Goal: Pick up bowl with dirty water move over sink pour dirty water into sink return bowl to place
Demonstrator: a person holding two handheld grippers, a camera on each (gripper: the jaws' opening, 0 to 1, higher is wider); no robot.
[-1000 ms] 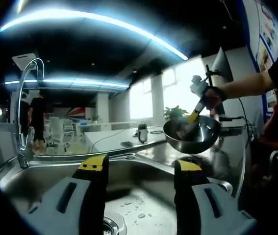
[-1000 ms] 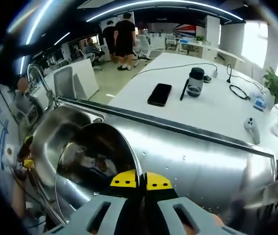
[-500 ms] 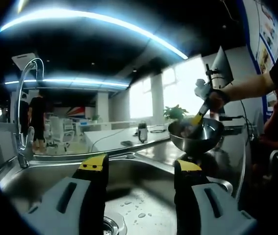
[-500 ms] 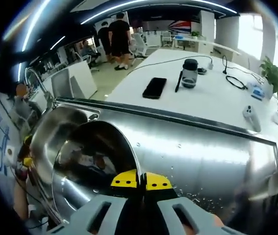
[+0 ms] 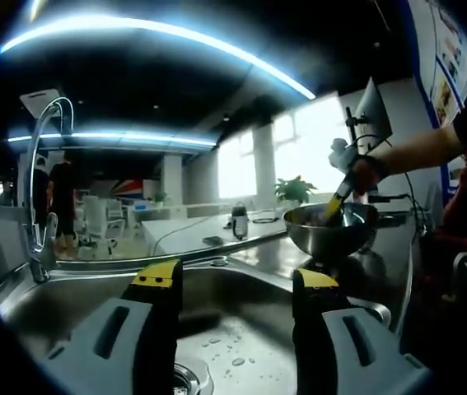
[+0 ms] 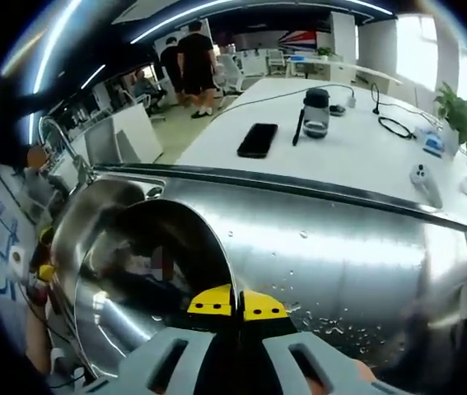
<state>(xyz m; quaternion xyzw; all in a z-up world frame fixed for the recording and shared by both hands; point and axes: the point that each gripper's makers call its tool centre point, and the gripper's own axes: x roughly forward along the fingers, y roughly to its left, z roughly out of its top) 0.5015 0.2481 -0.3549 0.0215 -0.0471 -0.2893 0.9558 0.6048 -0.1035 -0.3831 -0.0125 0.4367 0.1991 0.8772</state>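
Left gripper view — right claw [image 5: 334,200], arm outstretched, clamps the bowl [image 5: 330,228] rim; left claw [image 5: 235,284] gapes above the sink [image 5: 68,300].

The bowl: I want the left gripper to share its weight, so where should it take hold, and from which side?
Grip the thin rim of the bowl on the side facing the left gripper, opposite where the right gripper already clamps it. The rounded steel wall probably offers no purchase; the upright lip fits between open jaws. Approach level, across the sink.
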